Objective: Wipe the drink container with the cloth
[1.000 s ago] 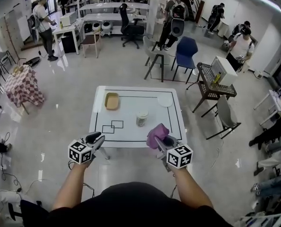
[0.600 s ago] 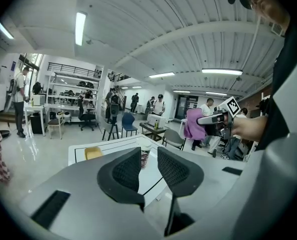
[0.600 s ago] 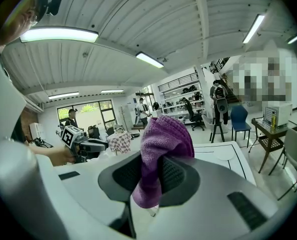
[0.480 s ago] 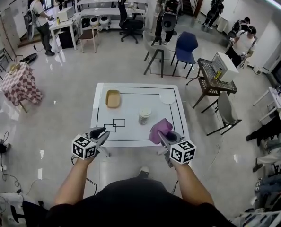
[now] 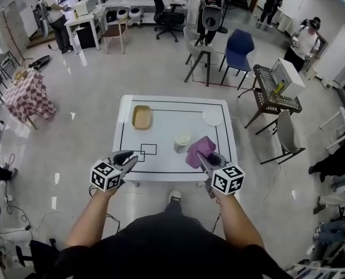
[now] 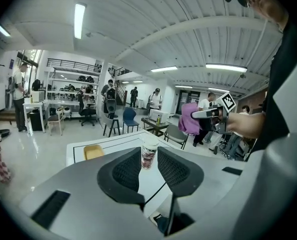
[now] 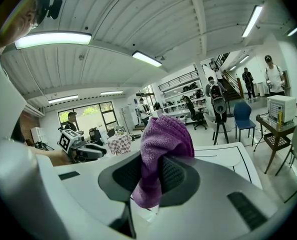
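Closer to the table (image 5: 161, 115) now, right claw (image 7: 149, 180) clamps cloth (image 5: 199, 149) near drink container (image 5: 182, 141); left claw (image 6: 148, 170) closed.

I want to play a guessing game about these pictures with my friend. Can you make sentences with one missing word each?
1. The right gripper is shut on a ___ cloth.
2. The drink container stands on the table and has a ___ lid.
3. The left gripper holds ___.
4. In the head view, the tan tray lies to the drink container's ___.

Missing words: purple; white; nothing; left.
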### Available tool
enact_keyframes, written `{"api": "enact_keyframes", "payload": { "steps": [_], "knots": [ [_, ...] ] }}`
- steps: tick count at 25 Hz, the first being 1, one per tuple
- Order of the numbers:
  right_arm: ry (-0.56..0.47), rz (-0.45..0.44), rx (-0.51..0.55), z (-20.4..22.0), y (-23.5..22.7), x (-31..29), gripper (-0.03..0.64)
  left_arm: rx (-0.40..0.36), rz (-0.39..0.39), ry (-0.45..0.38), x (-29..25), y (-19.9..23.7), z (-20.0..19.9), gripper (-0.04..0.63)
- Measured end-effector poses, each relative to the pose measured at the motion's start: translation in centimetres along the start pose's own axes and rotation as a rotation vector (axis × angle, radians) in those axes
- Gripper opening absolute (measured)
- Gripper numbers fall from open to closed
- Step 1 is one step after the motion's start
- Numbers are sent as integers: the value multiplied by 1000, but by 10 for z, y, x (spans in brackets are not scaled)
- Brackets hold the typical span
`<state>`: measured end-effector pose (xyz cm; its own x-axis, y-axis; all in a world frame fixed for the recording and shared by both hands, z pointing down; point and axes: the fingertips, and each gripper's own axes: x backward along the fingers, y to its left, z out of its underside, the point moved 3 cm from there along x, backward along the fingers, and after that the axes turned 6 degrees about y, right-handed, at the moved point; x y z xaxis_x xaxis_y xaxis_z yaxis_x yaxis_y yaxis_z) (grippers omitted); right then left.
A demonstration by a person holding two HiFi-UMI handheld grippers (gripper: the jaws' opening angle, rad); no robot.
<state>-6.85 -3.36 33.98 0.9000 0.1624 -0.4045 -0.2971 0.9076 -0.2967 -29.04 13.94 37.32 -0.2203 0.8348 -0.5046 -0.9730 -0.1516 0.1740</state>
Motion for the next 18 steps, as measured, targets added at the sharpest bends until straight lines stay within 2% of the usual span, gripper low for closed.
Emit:
{"api": "enact_keyframes", "payload": {
  "steps": [3,8,13,18],
  "knots": [
    [5,-21,0,-25,-55,-29,92,9,-3,20,-55,21,-27,118],
    [12,-46,7,-35,-68,-57,92,4,-1,37,-73,39,-35,118],
    [15,-73,4,-59,-125,-84,92,-3,-13,44,-130,58,-67,118],
    [25,-111,10,-82,-155,-120,92,7,-31,40,-160,89,-91,118]
  ]
}}
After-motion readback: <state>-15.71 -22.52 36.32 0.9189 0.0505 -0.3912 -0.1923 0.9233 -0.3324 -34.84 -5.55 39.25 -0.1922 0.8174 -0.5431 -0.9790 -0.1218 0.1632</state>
